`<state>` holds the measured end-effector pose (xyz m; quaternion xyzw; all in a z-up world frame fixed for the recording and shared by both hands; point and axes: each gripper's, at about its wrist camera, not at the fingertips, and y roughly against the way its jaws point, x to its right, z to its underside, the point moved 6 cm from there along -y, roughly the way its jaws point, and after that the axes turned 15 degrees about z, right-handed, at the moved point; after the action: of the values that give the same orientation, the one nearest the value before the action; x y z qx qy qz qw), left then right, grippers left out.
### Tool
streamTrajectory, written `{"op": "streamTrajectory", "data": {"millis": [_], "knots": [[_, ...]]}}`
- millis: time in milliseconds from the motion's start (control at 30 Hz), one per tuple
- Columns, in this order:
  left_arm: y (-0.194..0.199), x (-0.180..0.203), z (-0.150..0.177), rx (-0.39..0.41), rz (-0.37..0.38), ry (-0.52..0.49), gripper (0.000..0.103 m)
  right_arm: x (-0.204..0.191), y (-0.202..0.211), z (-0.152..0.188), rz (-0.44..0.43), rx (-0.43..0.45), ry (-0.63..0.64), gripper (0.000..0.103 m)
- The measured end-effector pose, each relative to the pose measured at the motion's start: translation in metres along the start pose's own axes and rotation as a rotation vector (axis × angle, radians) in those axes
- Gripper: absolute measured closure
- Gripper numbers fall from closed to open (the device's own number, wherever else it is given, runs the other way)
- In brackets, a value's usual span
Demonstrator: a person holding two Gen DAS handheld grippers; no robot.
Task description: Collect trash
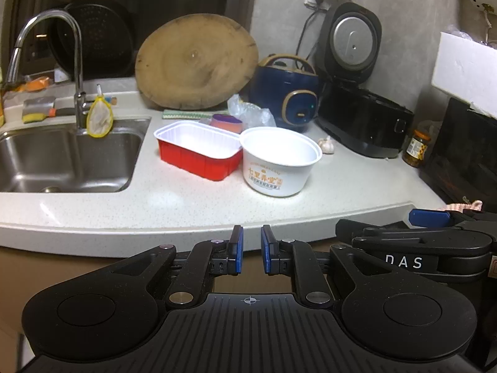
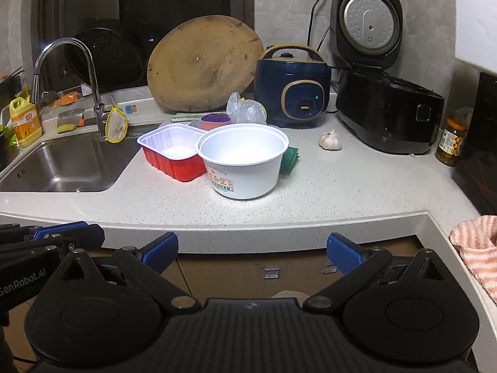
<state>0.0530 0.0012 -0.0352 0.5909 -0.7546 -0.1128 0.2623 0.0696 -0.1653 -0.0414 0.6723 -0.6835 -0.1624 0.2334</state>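
Note:
On the speckled counter [image 1: 174,199] stand an empty red tray with a white inside [image 1: 198,152] [image 2: 170,152] and, touching it on the right, an empty white paper bowl [image 1: 279,161] [image 2: 242,164]. Behind them lie a crumpled clear plastic bag [image 1: 251,112] [image 2: 245,108] and a small purple-and-orange cup [image 1: 226,122] [image 2: 216,121]. A green packet [image 2: 289,160] peeks out behind the bowl. My left gripper [image 1: 251,230] hovers before the counter's front edge, its jaws a narrow gap apart with nothing between them. My right gripper [image 2: 253,237] is beside it, wide open and empty.
A steel sink [image 1: 62,158] with a faucet [image 1: 77,93] is at the left. A round wooden board [image 1: 195,65], a blue cooker [image 1: 289,96] and a black cooker with its lid up [image 1: 363,118] line the back. There is also a garlic bulb [image 2: 330,141], a jar [image 2: 450,146] and a pink cloth [image 2: 475,245].

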Motion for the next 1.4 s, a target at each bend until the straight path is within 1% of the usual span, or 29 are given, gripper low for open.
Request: {"op": "streamTrajectory", "data": {"millis": [1400], "knots": [[-0.0107,0.0038,-0.0031,-0.026,0.035,-0.005,0.087,0.002,-0.0006,-0.0039,0.008,-0.007,-0.006,0.001]]}}
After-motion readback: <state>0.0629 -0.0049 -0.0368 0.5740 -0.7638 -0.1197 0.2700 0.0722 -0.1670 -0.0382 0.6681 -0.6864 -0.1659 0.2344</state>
